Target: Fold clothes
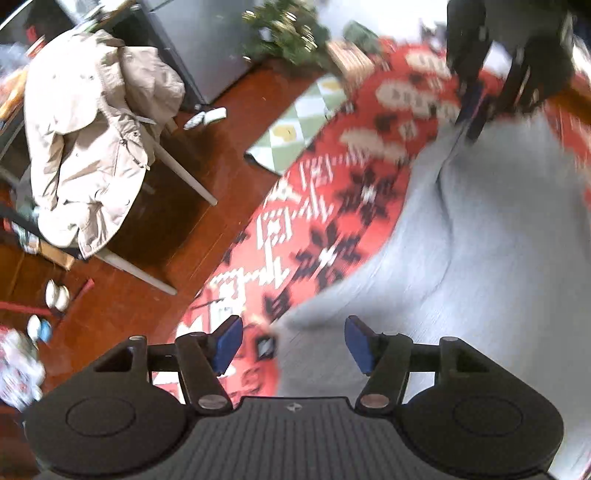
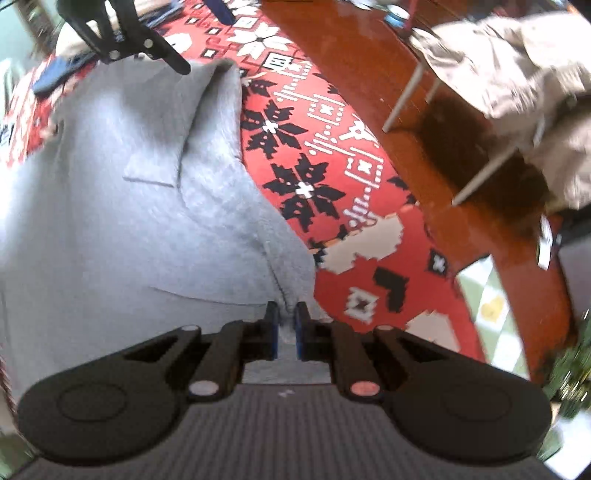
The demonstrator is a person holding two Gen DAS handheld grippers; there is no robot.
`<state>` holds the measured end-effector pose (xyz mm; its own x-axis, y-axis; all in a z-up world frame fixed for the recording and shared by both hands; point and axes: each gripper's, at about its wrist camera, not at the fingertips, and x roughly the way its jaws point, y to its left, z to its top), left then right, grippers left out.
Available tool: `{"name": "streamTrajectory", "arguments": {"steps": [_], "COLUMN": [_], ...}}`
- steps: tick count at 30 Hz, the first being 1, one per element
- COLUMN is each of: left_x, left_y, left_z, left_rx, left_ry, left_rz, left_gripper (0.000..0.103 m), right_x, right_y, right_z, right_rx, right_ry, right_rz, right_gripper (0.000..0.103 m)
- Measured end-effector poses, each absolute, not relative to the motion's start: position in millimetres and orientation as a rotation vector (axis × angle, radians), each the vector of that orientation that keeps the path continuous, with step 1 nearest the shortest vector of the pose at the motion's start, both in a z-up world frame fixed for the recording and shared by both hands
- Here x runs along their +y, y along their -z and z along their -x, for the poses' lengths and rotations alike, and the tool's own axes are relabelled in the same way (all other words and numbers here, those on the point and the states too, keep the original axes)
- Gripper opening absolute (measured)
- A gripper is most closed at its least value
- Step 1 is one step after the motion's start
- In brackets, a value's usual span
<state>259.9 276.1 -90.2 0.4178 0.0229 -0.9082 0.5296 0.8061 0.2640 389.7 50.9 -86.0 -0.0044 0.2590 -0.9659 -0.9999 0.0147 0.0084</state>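
1. The right gripper point(image 2: 286, 328) is clamped on a bunched edge of the soft grey knit garment point(image 2: 129, 206), low in the middle of the right wrist view. Only a narrow pinch of cloth sits between the blue pads point(image 2: 272, 332), so a sharp pull could, in my judgement, strip the fabric out.
2. The left gripper point(image 1: 293, 343) stands wide and holds nothing; the garment's near corner lies just ahead of it at the lower centre of the left wrist view. If it closes off-target, it may catch the red patterned rug point(image 1: 314, 206) along with the cloth, or miss the corner entirely.
3. With one side held and the other loose, the garment point(image 1: 480, 258) may drag and crease unevenly; long ridges already run through it.
4. Both views are motion-blurred, so the exact edge of the hem is hard to tell.
5. There is no table here: the garment lies on the rug, which covers a reddish-brown wooden floor point(image 1: 177, 236).
6. In the upper left of the left wrist view a beige padded jacket point(image 1: 88, 140) is draped over a chair with pale legs. Small green checked mat point(image 1: 295, 129) sits at the rug's edge, with green tinsel-like foliage point(image 1: 284, 29) at the top.
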Motion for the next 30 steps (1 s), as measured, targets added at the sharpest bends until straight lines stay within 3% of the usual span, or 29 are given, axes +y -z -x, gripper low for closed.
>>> {"name": "streamTrajectory", "arguments": {"steps": [7,18,19,20,22,30], "left_x": [289.4,296.4,295.4,294.4,289.8,256.4], "left_y": [118.8,149.6,150.5,151.4,149.8,93.9], "left_z": [-273.0,-290.5,-289.7,-288.9,-282.3,-205.7], "left_rx": [1.169,1.243,1.241,1.239,1.24,1.18], "left_ry": [0.519,0.554,0.554,0.553,0.533,0.588], "left_rz": [-0.723,-0.58,-0.561,-0.543,-0.518,-0.508], "left_gripper": [0.054,0.048,0.042,0.026,0.011,0.009], "right_x": [49.6,60.1,60.8,61.4,62.4,52.1], "right_y": [79.5,87.8,89.3,90.6,92.2,69.9], "right_z": [-362.2,-360.0,-360.2,-360.8,-362.4,-352.1], "right_rx": [1.081,1.114,1.115,1.117,1.125,1.23], "right_ry": [-1.282,-1.194,-1.189,-1.184,-1.173,-1.132], "right_rz": [0.958,0.936,0.941,0.942,0.934,0.788], "right_gripper": [0.009,0.009,0.009,0.009,0.009,0.007]}}
